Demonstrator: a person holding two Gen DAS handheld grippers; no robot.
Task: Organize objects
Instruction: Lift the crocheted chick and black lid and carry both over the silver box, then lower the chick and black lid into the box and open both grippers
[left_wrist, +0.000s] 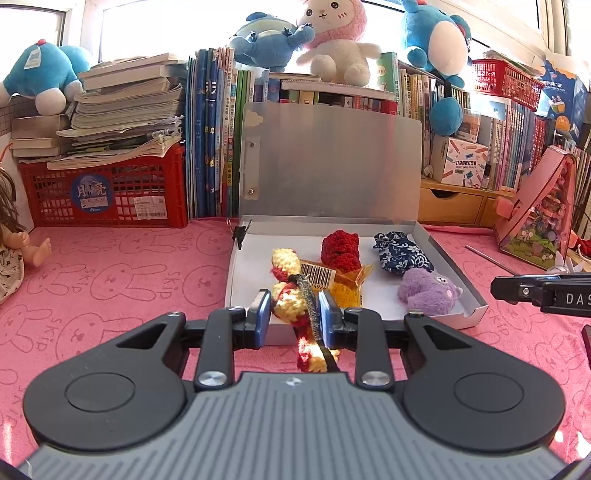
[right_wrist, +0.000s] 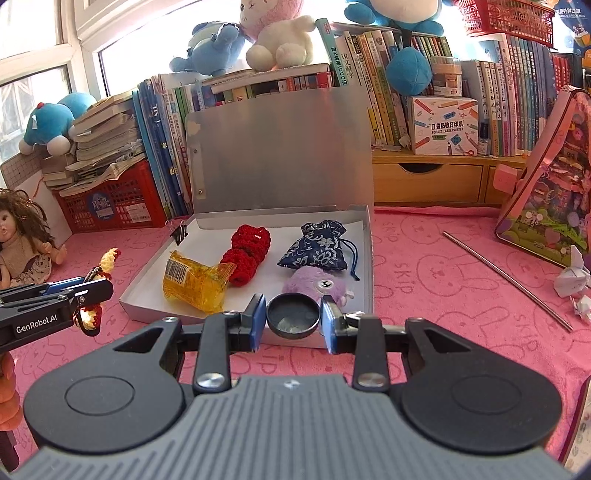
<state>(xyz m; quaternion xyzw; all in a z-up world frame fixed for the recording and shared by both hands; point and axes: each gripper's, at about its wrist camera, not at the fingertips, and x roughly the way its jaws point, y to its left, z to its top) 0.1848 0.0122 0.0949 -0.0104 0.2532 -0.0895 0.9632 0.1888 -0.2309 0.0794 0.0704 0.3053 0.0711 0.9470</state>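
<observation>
We see the left gripper (left_wrist: 294, 317) clamped on a crocheted toy (left_wrist: 291, 295), the right gripper (right_wrist: 293, 318) clamped on a round black lid (right_wrist: 293, 317), both low-centre before the open tin box (right_wrist: 364, 258); the dangling yarn may snag its rim.

The left hand-held gripper (left_wrist: 294, 317) has a grey ribbed housing, two round black discs, black linkage arms with silver screws and blue finger pads (left_wrist: 263, 314). The right hand-held gripper (right_wrist: 293, 317) looks identical. White "GenRobot.AI" lettering marks the left one's black side.
</observation>
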